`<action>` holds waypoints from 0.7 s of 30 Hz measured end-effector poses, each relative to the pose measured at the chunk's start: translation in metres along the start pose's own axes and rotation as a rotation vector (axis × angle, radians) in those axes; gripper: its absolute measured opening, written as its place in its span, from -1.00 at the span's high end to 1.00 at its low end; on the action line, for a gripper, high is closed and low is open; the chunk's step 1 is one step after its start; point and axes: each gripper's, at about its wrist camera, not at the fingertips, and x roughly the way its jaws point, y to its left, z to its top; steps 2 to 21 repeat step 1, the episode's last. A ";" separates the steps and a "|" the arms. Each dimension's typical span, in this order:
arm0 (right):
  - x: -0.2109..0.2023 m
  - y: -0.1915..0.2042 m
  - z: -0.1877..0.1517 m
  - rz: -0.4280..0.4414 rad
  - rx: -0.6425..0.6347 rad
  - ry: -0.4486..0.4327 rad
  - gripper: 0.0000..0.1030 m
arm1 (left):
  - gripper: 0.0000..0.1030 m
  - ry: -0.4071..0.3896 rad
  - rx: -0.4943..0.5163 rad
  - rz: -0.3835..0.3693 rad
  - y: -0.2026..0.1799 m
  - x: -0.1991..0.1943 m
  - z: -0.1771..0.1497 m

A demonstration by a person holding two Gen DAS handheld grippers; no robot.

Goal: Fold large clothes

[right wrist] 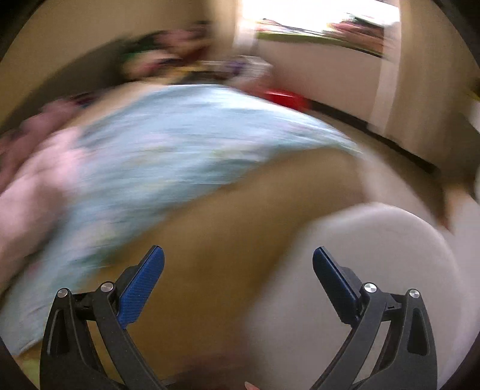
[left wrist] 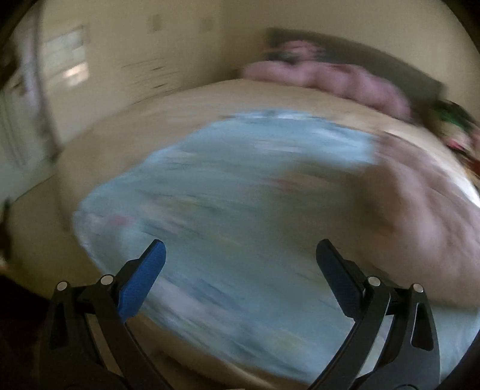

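Both views are smeared by motion. A large light blue garment (left wrist: pixel 234 192) lies spread on a tan bed (left wrist: pixel 270 96). A pale pink garment (left wrist: pixel 426 216) lies against its right side. My left gripper (left wrist: pixel 240 255) hovers open over the blue cloth's near part, nothing between its blue pads. In the right wrist view the blue garment (right wrist: pixel 168 144) lies up and left, with the pink cloth (right wrist: pixel 33 186) at its left. My right gripper (right wrist: pixel 238 261) is open over the bare tan sheet (right wrist: pixel 234 228), apart from the garment.
A pink heap (left wrist: pixel 330 78) lies at the bed's far end before a dark headboard (left wrist: pixel 375 57). A white rounded object (right wrist: pixel 375 270) sits under my right finger. A red item (right wrist: pixel 285 97) and a bright window (right wrist: pixel 324 21) lie beyond the bed.
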 end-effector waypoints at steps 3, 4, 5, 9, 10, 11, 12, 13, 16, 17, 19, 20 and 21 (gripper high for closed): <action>0.012 -0.034 0.000 -0.100 0.068 0.010 -0.92 | -0.82 0.013 -0.047 0.045 0.032 0.021 0.014; 0.012 -0.034 0.000 -0.100 0.068 0.010 -0.92 | -0.82 0.013 -0.047 0.045 0.032 0.021 0.014; 0.012 -0.034 0.000 -0.100 0.068 0.010 -0.92 | -0.82 0.013 -0.047 0.045 0.032 0.021 0.014; 0.012 -0.034 0.000 -0.100 0.068 0.010 -0.92 | -0.82 0.013 -0.047 0.045 0.032 0.021 0.014; 0.012 -0.034 0.000 -0.100 0.068 0.010 -0.92 | -0.82 0.013 -0.047 0.045 0.032 0.021 0.014; 0.012 -0.034 0.000 -0.100 0.068 0.010 -0.92 | -0.82 0.013 -0.047 0.045 0.032 0.021 0.014; 0.012 -0.034 0.000 -0.100 0.068 0.010 -0.92 | -0.82 0.013 -0.047 0.045 0.032 0.021 0.014; 0.012 -0.034 0.000 -0.100 0.068 0.010 -0.92 | -0.82 0.013 -0.047 0.045 0.032 0.021 0.014; 0.012 -0.034 0.000 -0.100 0.068 0.010 -0.92 | -0.82 0.013 -0.047 0.045 0.032 0.021 0.014; 0.012 -0.034 0.000 -0.100 0.068 0.010 -0.92 | -0.82 0.013 -0.047 0.045 0.032 0.021 0.014; 0.012 -0.034 0.000 -0.100 0.068 0.010 -0.92 | -0.82 0.013 -0.047 0.045 0.032 0.021 0.014; 0.012 -0.034 0.000 -0.100 0.068 0.010 -0.92 | -0.82 0.013 -0.047 0.045 0.032 0.021 0.014; 0.012 -0.034 0.000 -0.100 0.068 0.010 -0.92 | -0.82 0.013 -0.047 0.045 0.032 0.021 0.014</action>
